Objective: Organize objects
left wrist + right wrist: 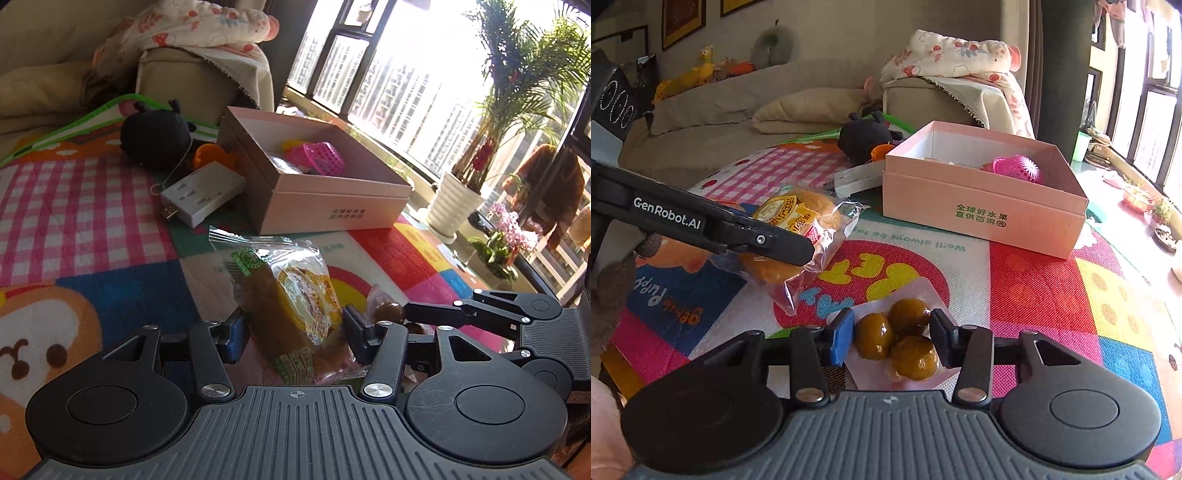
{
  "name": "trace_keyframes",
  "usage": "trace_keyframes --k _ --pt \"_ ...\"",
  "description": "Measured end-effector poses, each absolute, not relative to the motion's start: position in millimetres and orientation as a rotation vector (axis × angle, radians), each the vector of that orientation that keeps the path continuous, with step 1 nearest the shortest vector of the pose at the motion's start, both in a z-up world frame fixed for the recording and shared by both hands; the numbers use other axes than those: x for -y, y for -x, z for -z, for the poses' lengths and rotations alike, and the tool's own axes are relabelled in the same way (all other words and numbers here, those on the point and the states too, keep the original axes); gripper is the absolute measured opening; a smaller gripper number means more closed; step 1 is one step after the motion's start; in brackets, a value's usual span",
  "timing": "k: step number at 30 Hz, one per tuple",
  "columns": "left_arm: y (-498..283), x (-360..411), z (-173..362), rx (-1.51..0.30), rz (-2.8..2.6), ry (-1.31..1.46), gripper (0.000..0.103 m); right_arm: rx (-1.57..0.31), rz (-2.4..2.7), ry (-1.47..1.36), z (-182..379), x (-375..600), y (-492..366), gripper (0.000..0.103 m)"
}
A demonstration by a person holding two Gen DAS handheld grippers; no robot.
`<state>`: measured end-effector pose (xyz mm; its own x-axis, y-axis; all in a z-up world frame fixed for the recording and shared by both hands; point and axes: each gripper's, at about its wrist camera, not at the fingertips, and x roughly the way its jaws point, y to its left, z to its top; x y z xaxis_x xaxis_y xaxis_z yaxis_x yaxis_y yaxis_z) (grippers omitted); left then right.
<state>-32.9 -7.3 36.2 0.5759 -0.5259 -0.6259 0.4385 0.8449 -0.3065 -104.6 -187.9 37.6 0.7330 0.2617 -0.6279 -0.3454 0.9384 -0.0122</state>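
A wrapped bread bun (295,310) sits between the fingers of my left gripper (295,332), which is shut on it; the right wrist view shows the bun (798,225) held above the mat. My right gripper (892,338) is shut on a clear pack of three brown balls (897,341) that lies on the mat. The pack also shows in the left wrist view (388,310). An open pink box (332,206) stands ahead, and it also shows in the right wrist view (982,210). It holds a pink basket (1019,168).
A colourful play mat (1034,295) covers the floor. A white power adapter (203,192), a black plush toy (155,136) and an orange toy (208,155) lie left of the box. A beige sofa (738,122) stands behind. Potted plants (458,199) stand by the window.
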Motion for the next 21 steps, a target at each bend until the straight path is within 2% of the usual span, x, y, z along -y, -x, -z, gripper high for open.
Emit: trace_keyframes --k 1,2,3,7,11,12,13,15,21 --pt "33 8 -36 -0.773 0.566 0.12 0.058 -0.661 -0.333 0.133 -40 188 107 0.035" --pt "34 8 -36 -0.773 0.568 0.119 0.058 -0.651 -0.334 0.126 -44 189 110 0.022" --pt "34 9 -37 -0.771 0.571 0.117 0.058 -0.653 -0.337 0.115 -47 191 110 0.004" --pt "31 13 -44 -0.737 0.582 0.116 0.058 -0.63 -0.311 0.099 -59 201 112 0.005" --pt "28 17 -51 -0.713 0.584 0.128 0.058 -0.646 -0.305 0.095 -54 207 113 0.011" --pt "27 18 -51 -0.714 0.588 0.128 0.058 -0.655 -0.305 0.089 -51 207 112 0.018" --pt "28 19 -50 -0.717 0.59 0.126 0.058 -0.662 -0.305 0.084 -48 208 111 0.035" --pt "30 19 -45 -0.733 0.594 0.119 0.058 -0.67 -0.282 0.079 -41 207 108 0.056" --pt "27 8 -32 -0.771 0.564 0.145 0.058 -0.687 -0.245 0.085 -28 205 113 0.056"
